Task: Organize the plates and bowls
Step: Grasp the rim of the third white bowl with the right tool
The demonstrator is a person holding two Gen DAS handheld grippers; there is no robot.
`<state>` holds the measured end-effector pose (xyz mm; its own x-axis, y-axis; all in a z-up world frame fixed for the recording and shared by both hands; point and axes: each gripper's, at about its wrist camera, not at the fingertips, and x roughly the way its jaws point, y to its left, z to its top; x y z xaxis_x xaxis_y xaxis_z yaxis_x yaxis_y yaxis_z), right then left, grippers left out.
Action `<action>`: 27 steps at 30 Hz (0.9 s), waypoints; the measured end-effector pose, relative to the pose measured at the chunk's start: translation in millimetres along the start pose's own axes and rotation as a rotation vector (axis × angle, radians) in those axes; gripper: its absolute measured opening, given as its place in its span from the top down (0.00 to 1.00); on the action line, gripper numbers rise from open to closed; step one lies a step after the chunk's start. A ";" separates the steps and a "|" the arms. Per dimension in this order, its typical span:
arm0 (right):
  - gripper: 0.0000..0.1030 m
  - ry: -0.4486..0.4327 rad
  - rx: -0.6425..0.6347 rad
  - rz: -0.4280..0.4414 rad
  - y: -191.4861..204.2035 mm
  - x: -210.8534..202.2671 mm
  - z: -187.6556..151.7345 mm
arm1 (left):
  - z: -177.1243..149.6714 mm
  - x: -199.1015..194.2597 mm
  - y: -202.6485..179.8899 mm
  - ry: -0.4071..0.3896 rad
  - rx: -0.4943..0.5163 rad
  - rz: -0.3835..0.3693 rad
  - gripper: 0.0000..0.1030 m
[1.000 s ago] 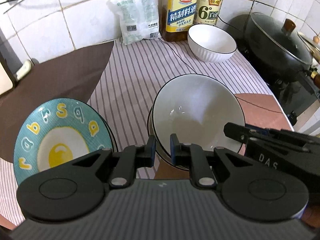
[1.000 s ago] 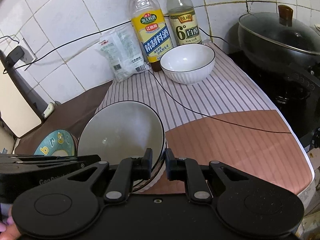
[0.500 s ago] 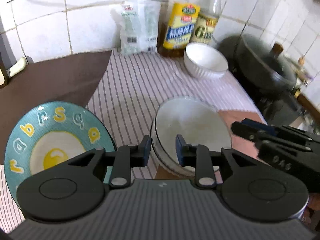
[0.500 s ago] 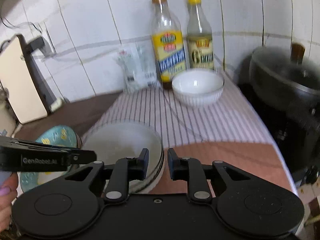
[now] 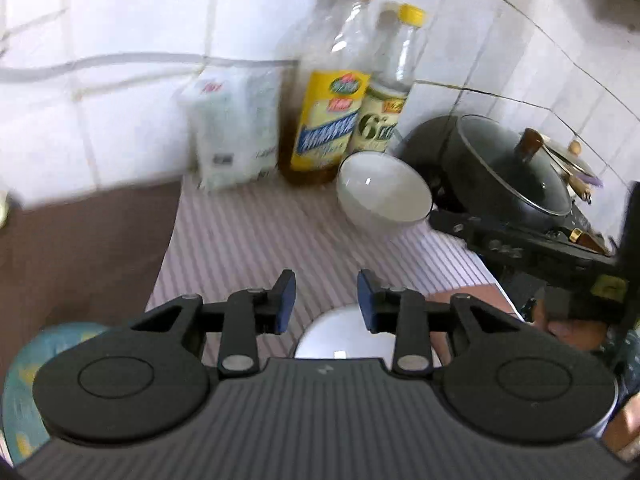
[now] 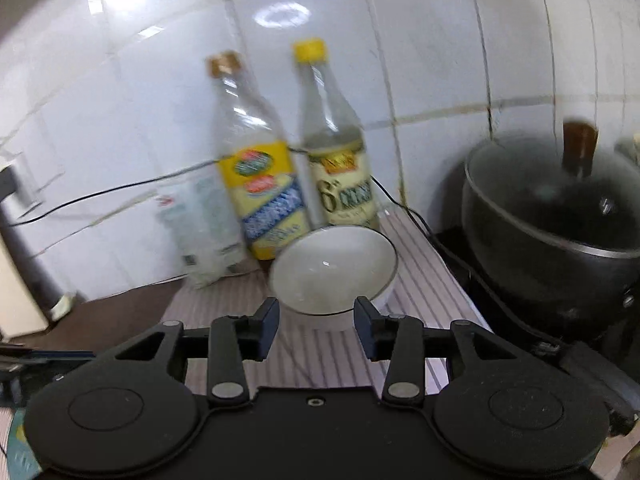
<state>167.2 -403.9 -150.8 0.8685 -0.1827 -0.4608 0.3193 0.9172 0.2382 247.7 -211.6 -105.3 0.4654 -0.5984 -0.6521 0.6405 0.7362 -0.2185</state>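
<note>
Both your left tool [image 5: 325, 300] and right tool [image 6: 316, 328], jaws just opening and empty, face the round, glossy white bowl [image 6: 333, 270] sitting mouth-up on the striped table [image 5: 248, 248] before two bottles [image 6: 296, 168].

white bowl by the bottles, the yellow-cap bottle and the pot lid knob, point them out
white bowl [image 6: 334, 270], right wrist view, inside of the bowl
yellow-cap bottle [image 6: 344, 196], right wrist view, on its label
pot lid knob [image 5: 531, 145], left wrist view, side of the brown knob
</note>
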 end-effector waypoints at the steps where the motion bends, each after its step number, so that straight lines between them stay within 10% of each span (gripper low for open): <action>1: 0.55 0.003 0.008 -0.016 -1.9 7.2 -0.3 | 5.8 4.9 -1.3 -0.010 0.024 0.007 0.64; 13: 0.54 0.055 0.032 -0.124 -17.6 64.7 7.4 | 62.9 96.0 1.2 -0.037 0.007 -0.033 0.50; 27: 0.54 0.089 0.010 -0.119 -12.9 91.8 9.7 | 64.7 176.1 22.2 0.146 -0.187 -0.070 0.58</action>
<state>246.5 -435.9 -187.9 0.7874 -0.2573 -0.5601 0.4220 0.8874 0.1856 383.4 -321.1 -178.0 0.3222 -0.6078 -0.7258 0.5374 0.7486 -0.3884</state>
